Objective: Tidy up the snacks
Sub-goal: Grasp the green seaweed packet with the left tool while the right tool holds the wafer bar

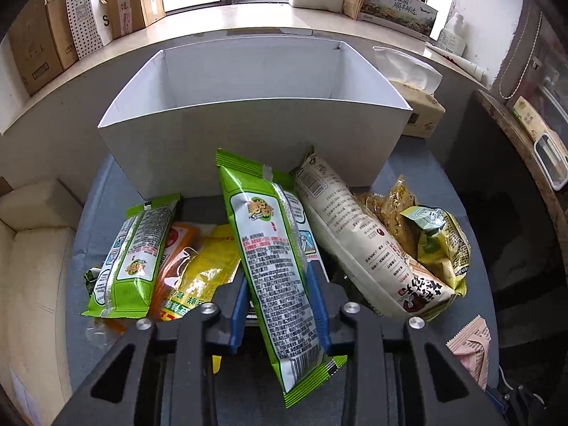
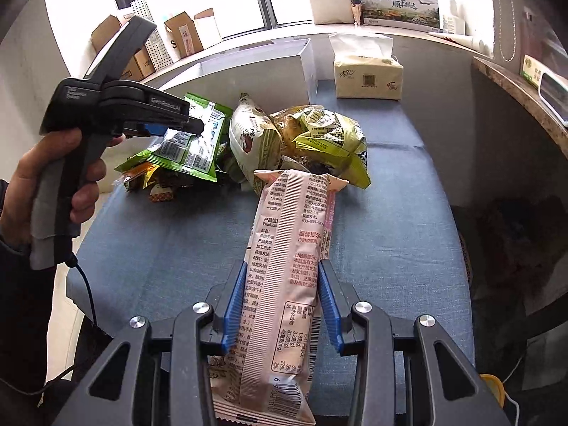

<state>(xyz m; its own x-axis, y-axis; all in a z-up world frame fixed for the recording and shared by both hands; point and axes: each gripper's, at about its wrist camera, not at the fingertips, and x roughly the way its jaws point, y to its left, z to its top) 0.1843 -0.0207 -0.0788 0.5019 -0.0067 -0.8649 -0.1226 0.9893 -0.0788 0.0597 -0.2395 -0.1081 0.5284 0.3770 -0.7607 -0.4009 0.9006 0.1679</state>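
Observation:
My left gripper [image 1: 280,284] is shut on a long green snack packet [image 1: 273,259], held lifted over the snack pile and pointing toward the white open box [image 1: 248,131]. In the right wrist view the left gripper [image 2: 191,127] holds that green packet [image 2: 188,145] above the pile. My right gripper [image 2: 280,284] is shut on a long pink snack packet [image 2: 287,266], held over the blue tabletop [image 2: 159,241] in front of the pile. The pink packet's end shows in the left wrist view [image 1: 468,348].
The pile holds a second green packet [image 1: 135,252], orange and yellow packets [image 1: 198,266], a cream bag [image 1: 358,238] and a yellow-green bag [image 2: 330,138]. A tissue pack [image 2: 367,78] stands at the back right. Cardboard boxes [image 1: 39,46] line the windowsill. A brown counter edge [image 2: 518,99] lies right.

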